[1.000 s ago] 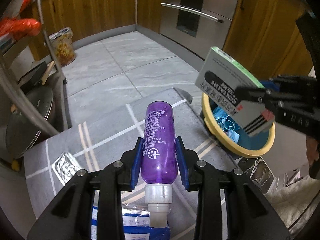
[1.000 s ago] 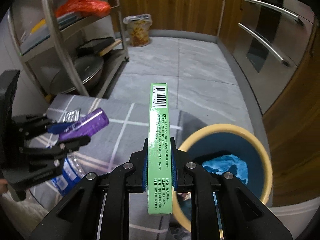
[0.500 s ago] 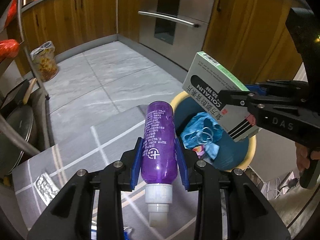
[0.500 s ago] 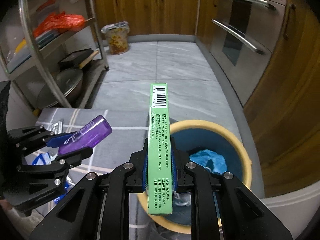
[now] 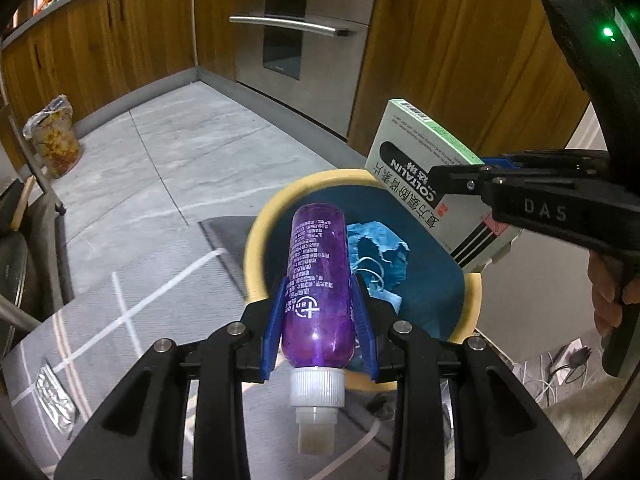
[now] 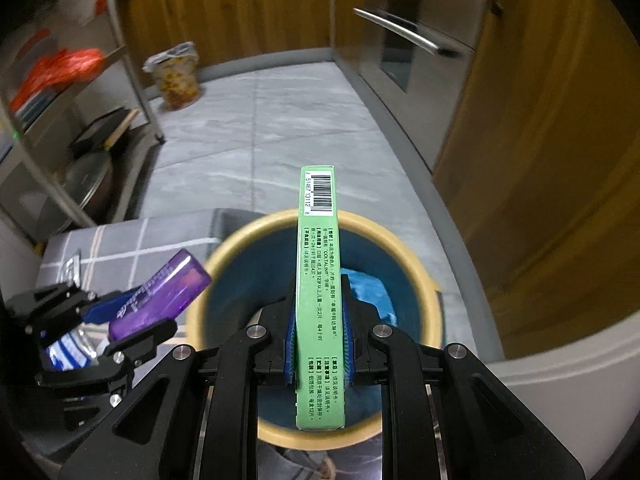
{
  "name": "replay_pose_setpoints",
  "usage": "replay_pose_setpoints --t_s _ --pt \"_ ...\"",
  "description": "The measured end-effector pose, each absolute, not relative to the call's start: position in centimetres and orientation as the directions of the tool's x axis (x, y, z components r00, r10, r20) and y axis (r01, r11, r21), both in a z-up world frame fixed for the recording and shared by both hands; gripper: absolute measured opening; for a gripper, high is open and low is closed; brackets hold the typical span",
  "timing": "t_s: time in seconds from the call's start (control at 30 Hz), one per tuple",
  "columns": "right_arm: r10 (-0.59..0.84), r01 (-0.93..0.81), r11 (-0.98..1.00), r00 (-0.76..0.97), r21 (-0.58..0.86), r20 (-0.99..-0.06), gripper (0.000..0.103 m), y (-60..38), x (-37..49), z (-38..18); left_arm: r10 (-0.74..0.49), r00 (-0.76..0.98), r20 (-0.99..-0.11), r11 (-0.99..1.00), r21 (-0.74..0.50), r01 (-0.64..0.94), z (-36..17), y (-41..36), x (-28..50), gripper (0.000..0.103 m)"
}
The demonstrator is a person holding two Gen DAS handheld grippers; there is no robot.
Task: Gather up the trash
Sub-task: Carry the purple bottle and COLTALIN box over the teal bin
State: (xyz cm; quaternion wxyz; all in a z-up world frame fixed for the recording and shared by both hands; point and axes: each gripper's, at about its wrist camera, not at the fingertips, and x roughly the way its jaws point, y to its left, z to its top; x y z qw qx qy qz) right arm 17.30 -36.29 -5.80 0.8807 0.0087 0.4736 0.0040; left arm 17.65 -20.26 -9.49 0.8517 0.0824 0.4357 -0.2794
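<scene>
**A:** Kitchen floor, mid-collection. The left gripper [image 5: 318, 332] has its blue-padded fingers [image 5: 273, 334] clenched on a translucent purple plastic bottle with a white screw cap [image 5: 318, 280], cap end toward the camera, base out over the round yellow-rimmed, blue-lined waste bin [image 5: 256, 240]. The right gripper [image 6: 319, 344] grips a flat green-and-white cardboard medicine box [image 6: 319, 280] edge-on, standing over the same bin.

**B:** Where does each item sit against the bin?

**A:** From the right wrist, the box covers the opening from the 12 o'clock rim to the 6 o'clock rim. The bottle comes in at about 9 o'clock, its base just crossing the rim. Crumpled blue paper [image 5: 380, 248] already lies inside.

**B:** What could go wrong here?

**A:** Three things, by my reading. The bottle is long and lies mostly flat; let go with only its base past the rim, it could tip back onto the grey checked mat [image 5: 152, 280]. The box looks nearly as long as the opening is wide, so it might bridge the rim rather than fall in. And both grippers crowd one bin, so they could knock together.

**B:** Anything left out?

**A:** A silver foil blister pack [image 5: 54, 396] on the mat, at 8 o'clock from the bottle.
</scene>
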Motion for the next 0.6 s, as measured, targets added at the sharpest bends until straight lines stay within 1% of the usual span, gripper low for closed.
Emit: replay_pose_setpoints --t_s 0.23,0.43,0.5,0.6 --pt "0.005 0.052 0.998 0.527 0.039 -0.85 0.019 -38.9 17.6 -7.3 -0.417 0.451 -0.789 0.829 -0.127 0.545 -10.7 -22.8 18.3 0.032" --pt "-0.022 0.102 0.994 0.465 0.029 -0.885 0.019 -40.9 17.8 -9.9 -0.406 0.432 -0.805 0.853 -0.165 0.495 -12.6 -24.1 19.4 0.032" --pt "-0.025 0.097 0.995 0.443 0.02 -0.896 0.019 -41.1 17.8 -10.7 -0.404 0.418 -0.814 0.853 -0.171 0.493 -13.3 -24.8 19.6 0.032" --pt "-0.015 0.068 0.998 0.418 0.015 -0.909 0.019 -40.7 17.9 -11.6 -0.387 0.406 -0.828 0.849 -0.148 0.507 -14.2 -25.7 19.8 0.032"
